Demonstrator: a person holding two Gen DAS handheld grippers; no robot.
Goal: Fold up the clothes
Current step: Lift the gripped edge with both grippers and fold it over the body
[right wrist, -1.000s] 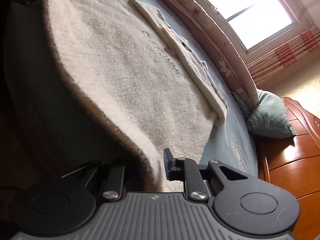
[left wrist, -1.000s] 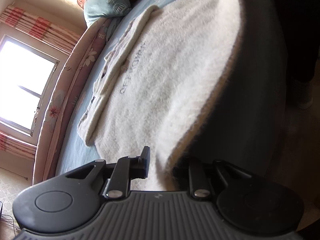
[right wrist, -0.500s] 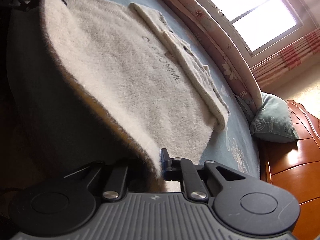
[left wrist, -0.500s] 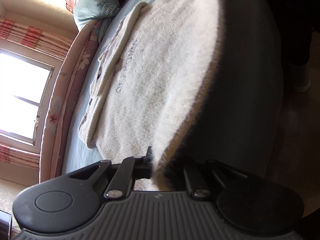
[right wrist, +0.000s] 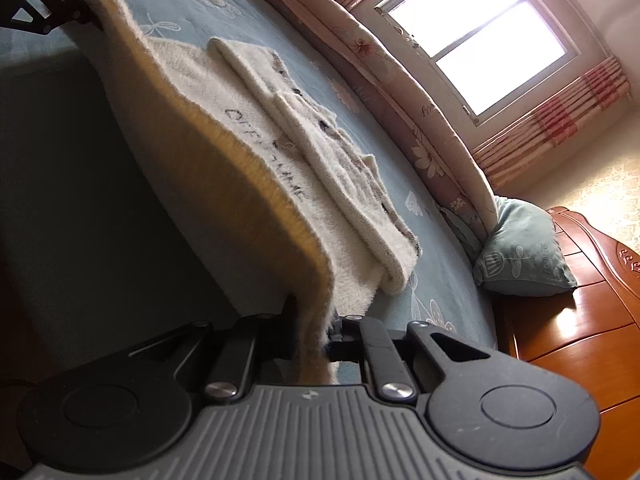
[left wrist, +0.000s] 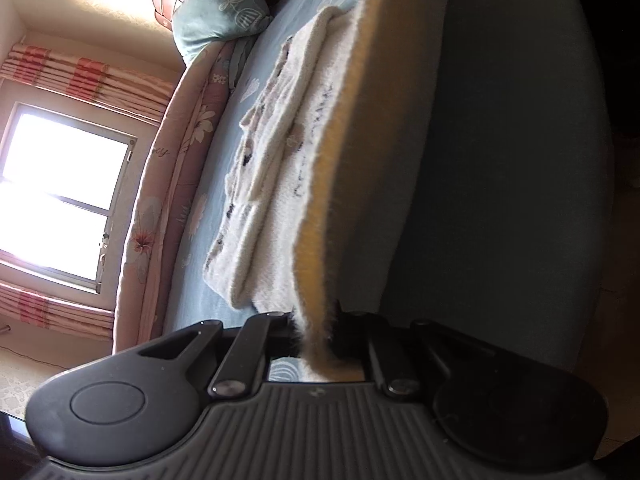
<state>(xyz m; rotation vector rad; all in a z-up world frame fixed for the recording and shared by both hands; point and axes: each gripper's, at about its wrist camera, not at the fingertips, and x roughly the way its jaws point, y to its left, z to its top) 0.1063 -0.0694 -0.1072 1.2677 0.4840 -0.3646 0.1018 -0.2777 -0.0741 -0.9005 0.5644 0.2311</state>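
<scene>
A fluffy cream-white knitted sweater with dark lettering (left wrist: 280, 216) lies spread on a bed covered by a pale blue sheet with flower prints (left wrist: 208, 280). Its far sleeve is already folded in as a long narrow band on top of the body, so the first fold looks done. The near edge of the sweater is lifted off the bed and stretched between two handheld tools. The left tongs (left wrist: 316, 326) are clamped on one corner of that raised edge, and the right tongs (right wrist: 316, 330) are clamped on the other corner, with fuzzy fabric pinched in each pair.

The task appears to be partway along: the raised near side probably needs carrying over the body and laying flat (then likely a further fold to make a compact bundle).

The left wrist view shows the lifted edge side-on, glowing amber where light comes through it, with a teal cushion (left wrist: 218, 4) by the headboard and a bright window (left wrist: 60, 196) with pink striped curtains. The right wrist view alone shows the left tool's black frame at the far corner, a glossy orange-brown wooden bedside cabinet (right wrist: 568, 292), and the lettering more clearly, though it stays unreadable.
</scene>
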